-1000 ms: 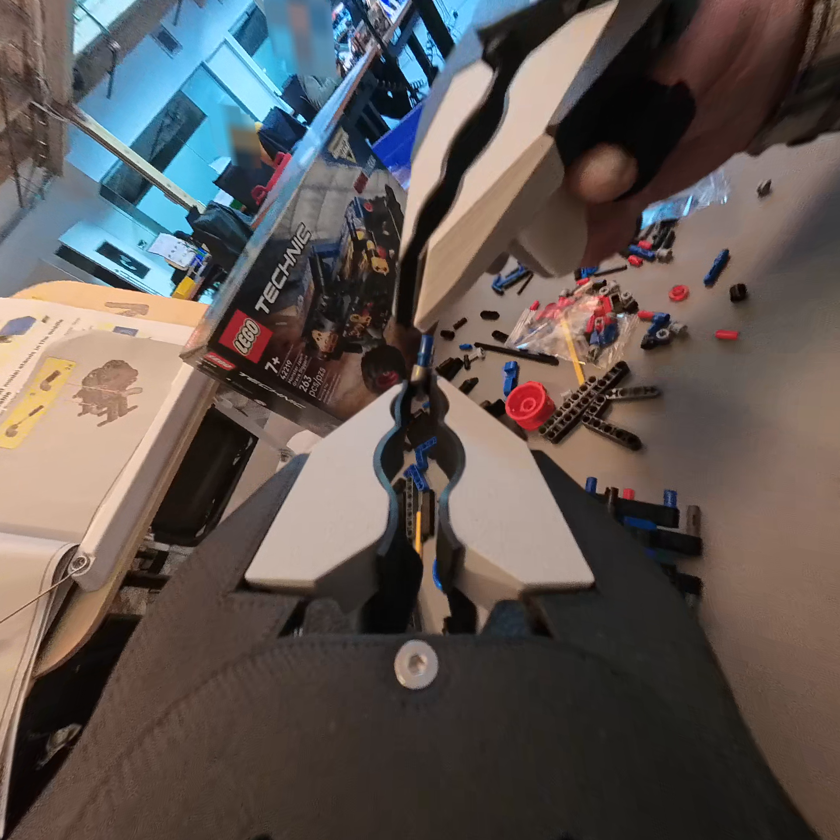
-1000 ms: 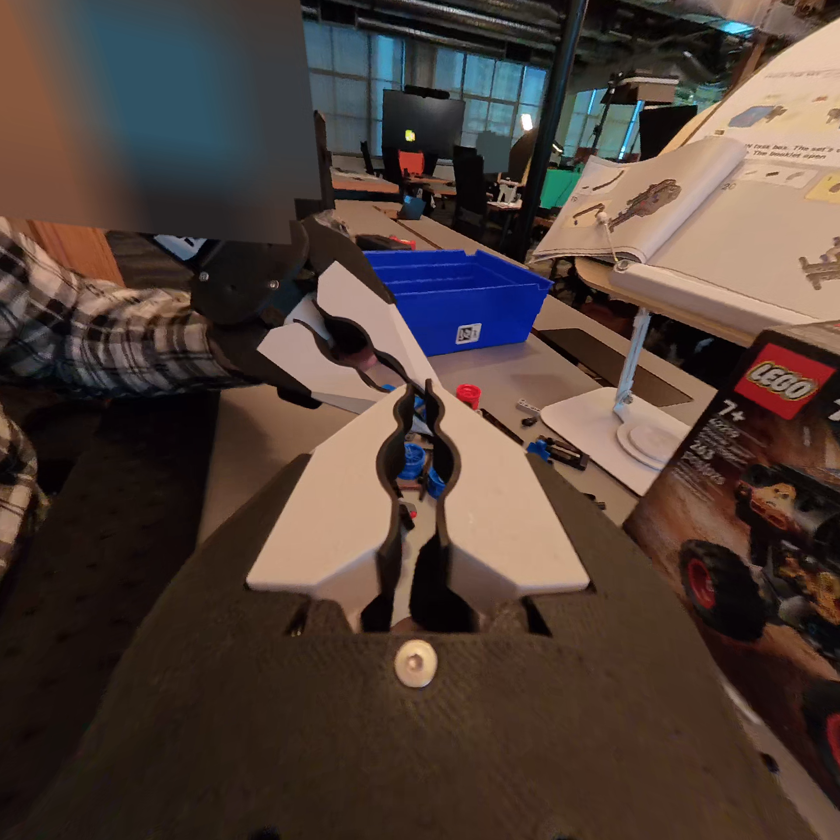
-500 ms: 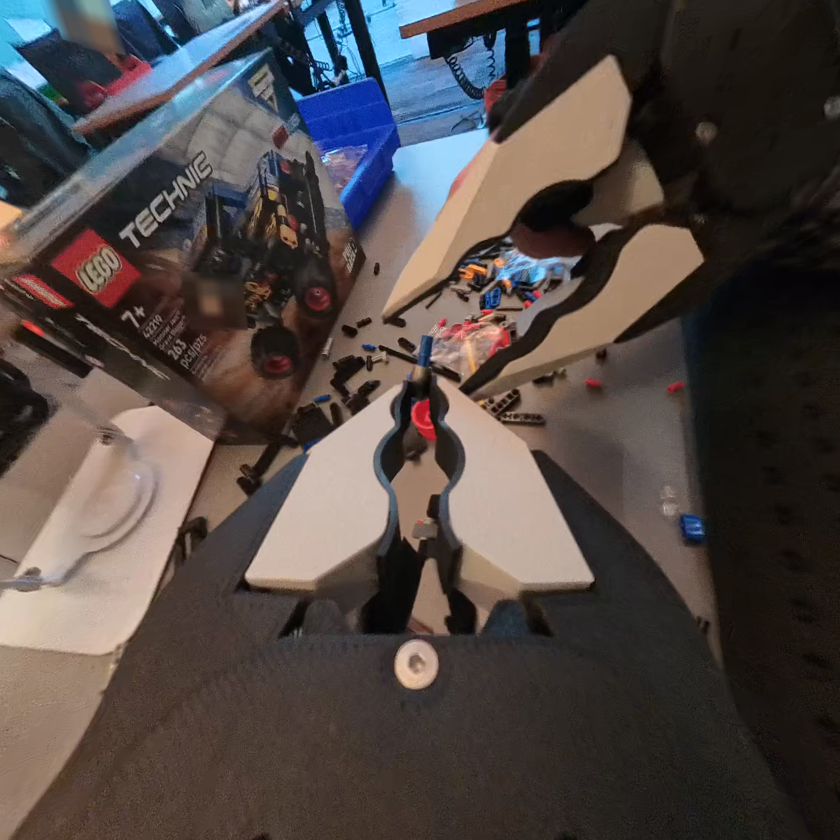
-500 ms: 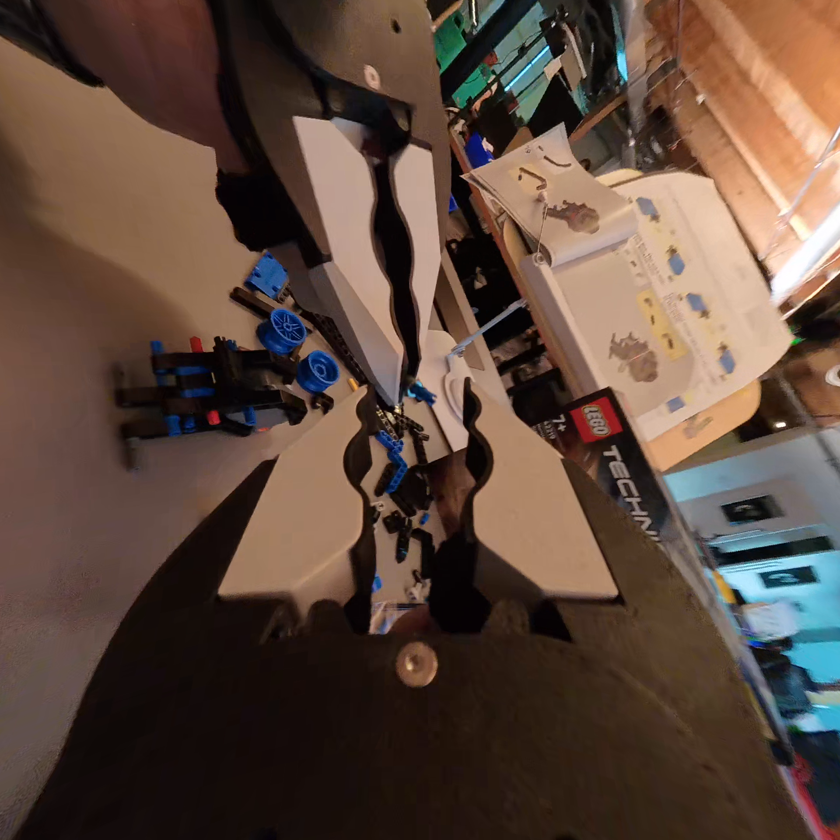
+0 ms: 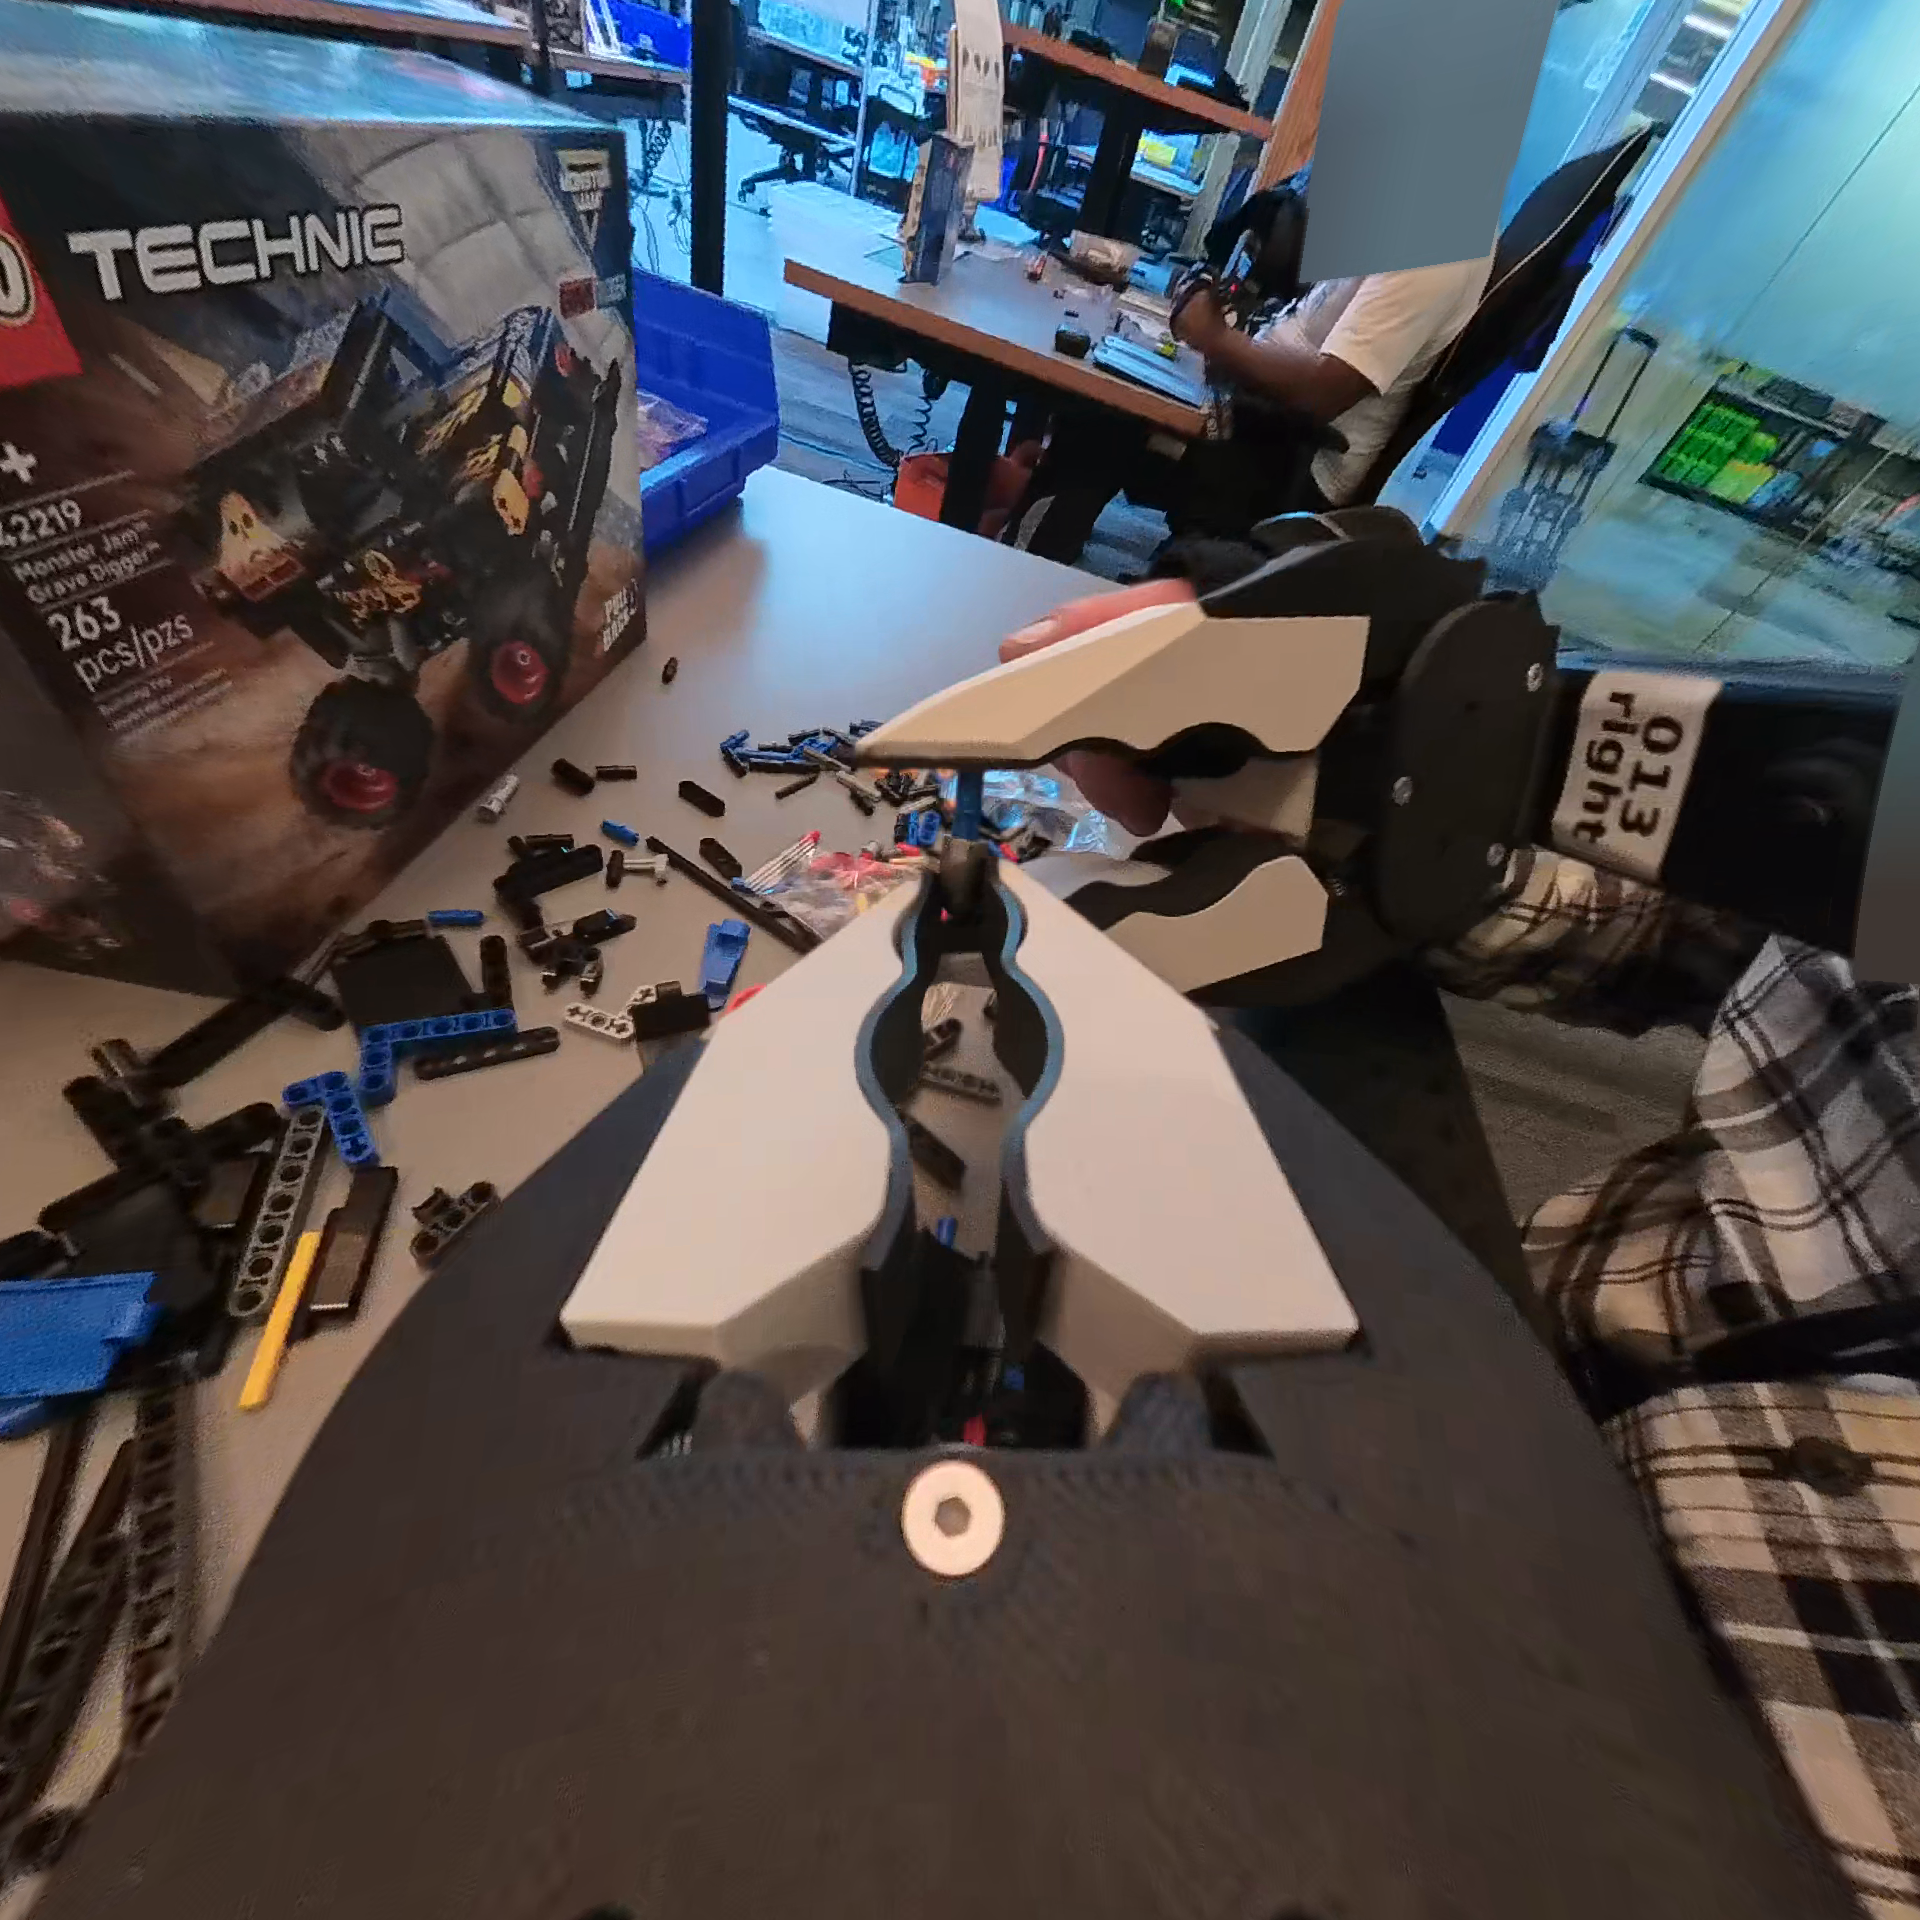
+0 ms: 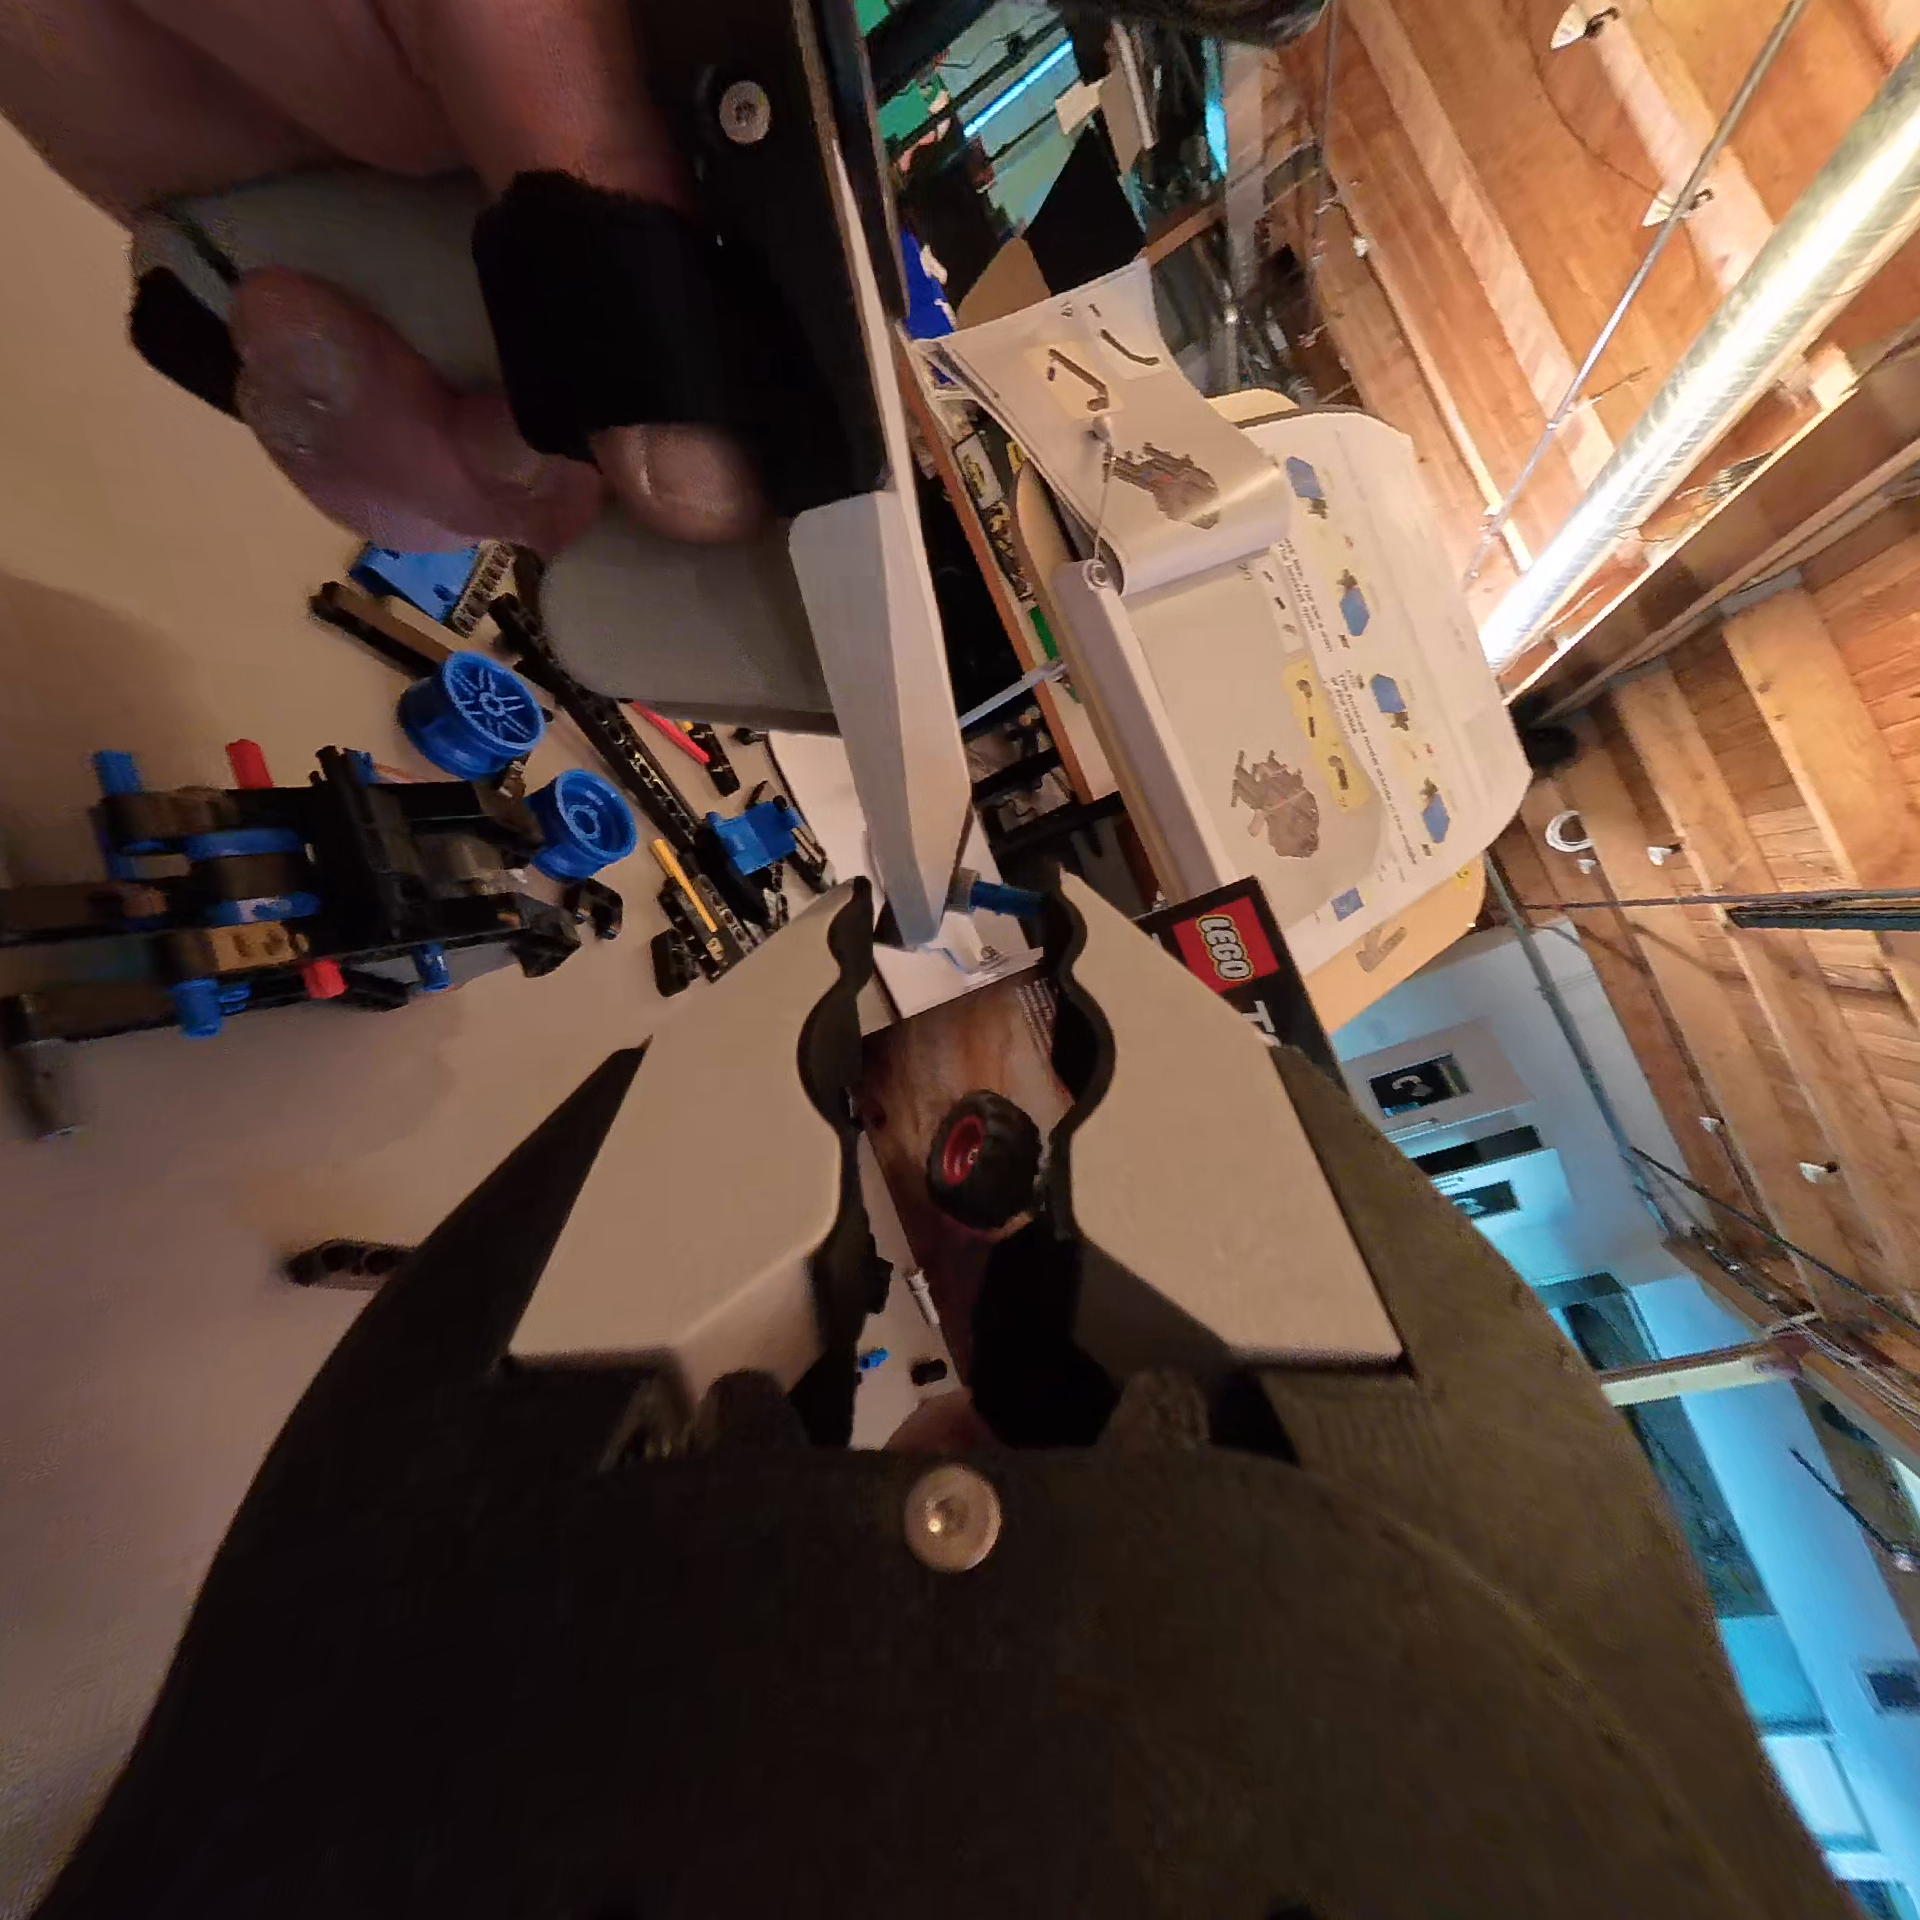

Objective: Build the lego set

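The right gripper (image 5: 940, 821) has swung in beside the left gripper (image 5: 961, 883), its fingers spread around the blue pin (image 5: 966, 805). The left gripper stays clamped on that pin's dark base, held above the surface (image 5: 831, 582).

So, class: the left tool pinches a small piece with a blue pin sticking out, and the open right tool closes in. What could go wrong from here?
1. The left tool grips only with its tips, so a nudge from the right tool could twist the blue pin loose.
2. If dropped, it could land among the loose parts on the table and be hard to find.
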`<state>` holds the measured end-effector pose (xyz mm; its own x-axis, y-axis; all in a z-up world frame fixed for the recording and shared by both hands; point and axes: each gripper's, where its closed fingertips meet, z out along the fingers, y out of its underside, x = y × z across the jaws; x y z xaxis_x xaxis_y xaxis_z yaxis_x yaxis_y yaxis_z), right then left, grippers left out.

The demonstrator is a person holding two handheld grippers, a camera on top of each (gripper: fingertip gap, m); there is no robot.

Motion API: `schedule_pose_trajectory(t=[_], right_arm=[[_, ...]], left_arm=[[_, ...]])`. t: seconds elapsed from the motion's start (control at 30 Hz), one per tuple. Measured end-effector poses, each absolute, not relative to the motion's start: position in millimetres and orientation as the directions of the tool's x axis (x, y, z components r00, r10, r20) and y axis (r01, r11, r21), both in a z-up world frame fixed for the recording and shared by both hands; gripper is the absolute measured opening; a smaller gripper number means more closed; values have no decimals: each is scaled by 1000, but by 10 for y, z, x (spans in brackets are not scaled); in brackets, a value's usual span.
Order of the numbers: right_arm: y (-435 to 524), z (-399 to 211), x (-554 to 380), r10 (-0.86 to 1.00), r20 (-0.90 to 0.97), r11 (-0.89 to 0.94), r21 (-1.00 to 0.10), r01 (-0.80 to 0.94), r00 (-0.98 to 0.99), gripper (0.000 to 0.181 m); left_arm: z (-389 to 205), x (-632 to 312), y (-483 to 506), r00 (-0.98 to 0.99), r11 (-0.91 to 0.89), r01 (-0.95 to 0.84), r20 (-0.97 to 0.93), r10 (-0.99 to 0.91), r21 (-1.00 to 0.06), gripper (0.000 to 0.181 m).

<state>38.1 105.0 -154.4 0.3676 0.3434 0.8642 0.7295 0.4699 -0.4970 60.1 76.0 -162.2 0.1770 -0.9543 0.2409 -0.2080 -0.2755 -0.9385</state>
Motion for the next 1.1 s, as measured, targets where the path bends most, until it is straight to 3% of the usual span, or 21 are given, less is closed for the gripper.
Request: schedule_pose_trajectory(t=[0.8,0.9,1.1], right_arm=[[1191,-1701,386,318,911,427,-385,819,262,26],[1218,-1736,396,346,899,431,-407,805,269,27],[1206,-1694,404,276,930,458,-351,816,245,30]], left_arm=[[-1748,605,849,228,-295,-252,239,-944,-922,4],[-1780,609,872,225,-312,-248,259,-939,-917,4],[-1755,630,840,195,-361,-227,321,-927,-905,4]])
